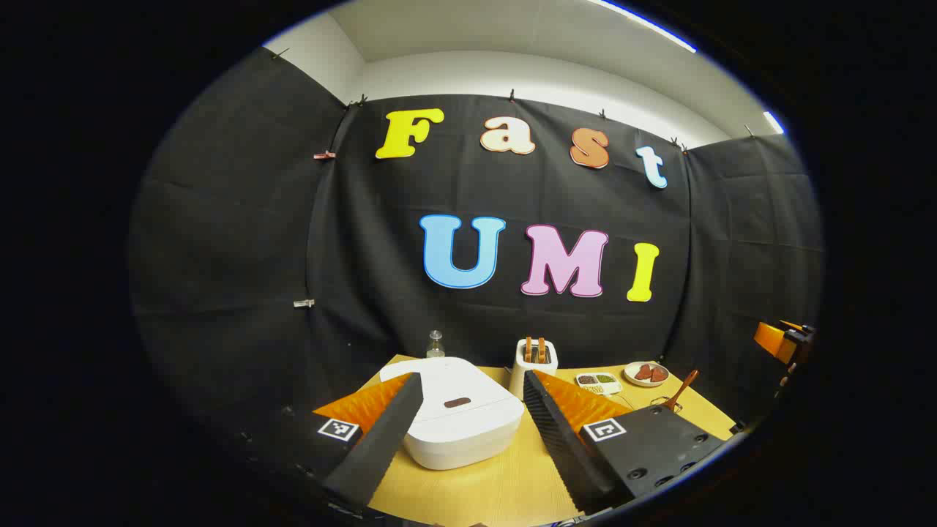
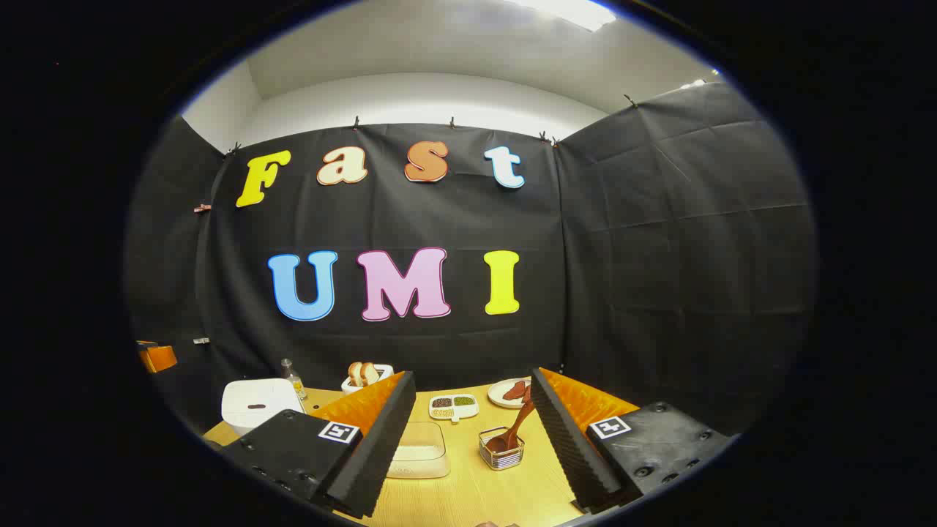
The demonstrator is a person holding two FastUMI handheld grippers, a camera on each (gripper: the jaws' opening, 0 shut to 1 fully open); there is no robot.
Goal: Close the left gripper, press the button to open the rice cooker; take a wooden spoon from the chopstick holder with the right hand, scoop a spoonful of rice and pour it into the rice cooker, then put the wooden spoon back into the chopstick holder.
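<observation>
Left gripper (image 1: 472,439): fingers spread wide, holding nothing, low centre of the left gripper view.
Rice cooker (image 1: 461,421): white, lid down, between those fingers on the table (image 1: 505,490).
Right gripper (image 2: 468,446): fingers spread, holding nothing, bottom centre of the right gripper view.
Wooden spoon (image 2: 512,432): leaning in the chopstick holder (image 2: 501,450), lower centre.
Rice container (image 2: 417,450): clear, just left of the holder.

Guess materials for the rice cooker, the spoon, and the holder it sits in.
Rice cooker: looks like matte white plastic, smooth rounded shell with soft sheen. Wooden spoon: reddish-brown, dull finish, likely wood. Chopstick holder: shiny, silvery sides with fine lines, probably metal wire or ribbed clear plastic; too small to settle.
</observation>
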